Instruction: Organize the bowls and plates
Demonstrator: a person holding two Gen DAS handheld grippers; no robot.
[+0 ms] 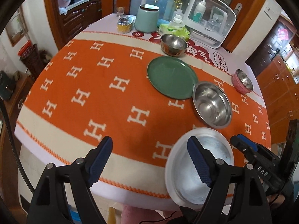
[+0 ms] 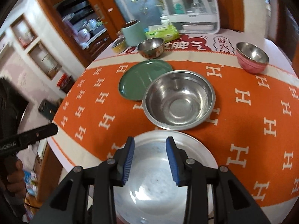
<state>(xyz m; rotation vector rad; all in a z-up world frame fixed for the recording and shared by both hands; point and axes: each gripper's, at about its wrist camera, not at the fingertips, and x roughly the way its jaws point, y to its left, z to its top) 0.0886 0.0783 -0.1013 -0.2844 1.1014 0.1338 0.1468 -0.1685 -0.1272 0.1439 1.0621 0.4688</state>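
A shallow silver plate with a white rim (image 1: 181, 175) (image 2: 149, 186) lies at the table's near edge. Behind it stands a large steel bowl (image 1: 212, 105) (image 2: 179, 100), touching a flat green plate (image 1: 172, 77) (image 2: 143, 78). Farther back sit a small steel bowl with a brownish outside (image 1: 173, 43) (image 2: 151, 47) and a pink bowl with a steel inside (image 1: 243, 84) (image 2: 252, 57). My left gripper (image 1: 149, 143) hangs wide open to the left of the silver plate, with nothing between its fingers. My right gripper (image 2: 150, 143) (image 1: 241, 141) hovers open over the silver plate, its pads touching nothing.
An orange cloth with white H marks (image 1: 84, 85) covers the round table. At the back stand a mint canister (image 1: 146, 19), a yellow tin (image 1: 125, 25), a green tissue pack (image 1: 173, 30) and a white cabinet with bottles (image 1: 211, 18). A hand (image 2: 16, 169) holds the left gripper.
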